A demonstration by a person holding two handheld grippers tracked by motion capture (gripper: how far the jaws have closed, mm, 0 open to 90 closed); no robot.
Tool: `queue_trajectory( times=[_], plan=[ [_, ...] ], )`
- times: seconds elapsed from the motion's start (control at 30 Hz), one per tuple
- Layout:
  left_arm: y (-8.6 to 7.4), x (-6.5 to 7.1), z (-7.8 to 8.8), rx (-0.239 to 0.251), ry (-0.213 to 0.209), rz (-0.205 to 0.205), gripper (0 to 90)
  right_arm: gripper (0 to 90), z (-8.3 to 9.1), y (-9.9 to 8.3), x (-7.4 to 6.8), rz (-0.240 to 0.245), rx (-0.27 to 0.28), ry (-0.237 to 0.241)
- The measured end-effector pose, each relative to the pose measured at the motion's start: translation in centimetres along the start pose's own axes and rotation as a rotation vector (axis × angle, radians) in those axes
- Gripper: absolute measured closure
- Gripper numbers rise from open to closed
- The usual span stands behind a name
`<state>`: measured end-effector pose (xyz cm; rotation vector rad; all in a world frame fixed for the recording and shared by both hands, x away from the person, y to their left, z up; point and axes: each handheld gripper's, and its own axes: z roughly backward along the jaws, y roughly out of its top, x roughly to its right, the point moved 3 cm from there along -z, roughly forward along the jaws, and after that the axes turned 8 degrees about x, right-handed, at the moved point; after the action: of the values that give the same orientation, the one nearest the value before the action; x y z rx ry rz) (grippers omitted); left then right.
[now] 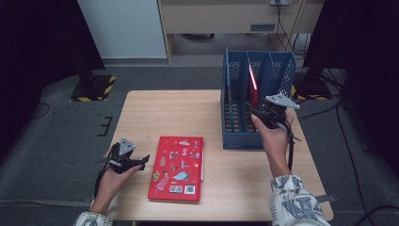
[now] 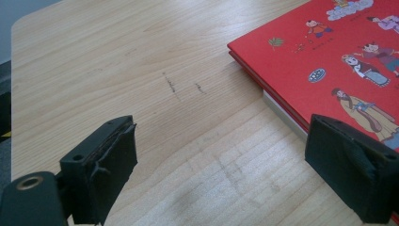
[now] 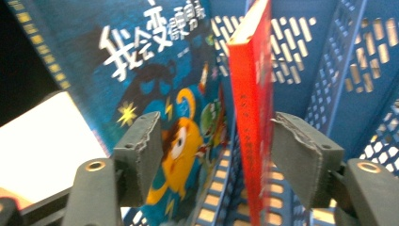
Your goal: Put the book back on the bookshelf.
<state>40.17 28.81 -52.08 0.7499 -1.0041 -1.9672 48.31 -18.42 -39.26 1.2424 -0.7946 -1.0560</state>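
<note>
Bare table lies open left of the blue rack; its dividers crowd the upright red book.

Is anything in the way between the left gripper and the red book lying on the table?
Nothing visible is. The left gripper is open, and only bare table lies between it and the flat red picture book beside it.

Wooden table, black-and-yellow striped base – grey floor
</note>
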Motion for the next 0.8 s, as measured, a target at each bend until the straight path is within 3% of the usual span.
queue_trajectory(
  times=[0.4,0.8],
  plan=[
    [0.1,0.1,0.0,0.007,-0.021,0.036,5.1,23.4,1.8,-1.9,-1.1,-0.028,0.0,0.093],
    [0.4,0.8,0.0,0.015,-0.06,0.042,4.2,15.6,3.1,-3.8,-4.0,-0.022,-0.021,0.196]
  ],
)
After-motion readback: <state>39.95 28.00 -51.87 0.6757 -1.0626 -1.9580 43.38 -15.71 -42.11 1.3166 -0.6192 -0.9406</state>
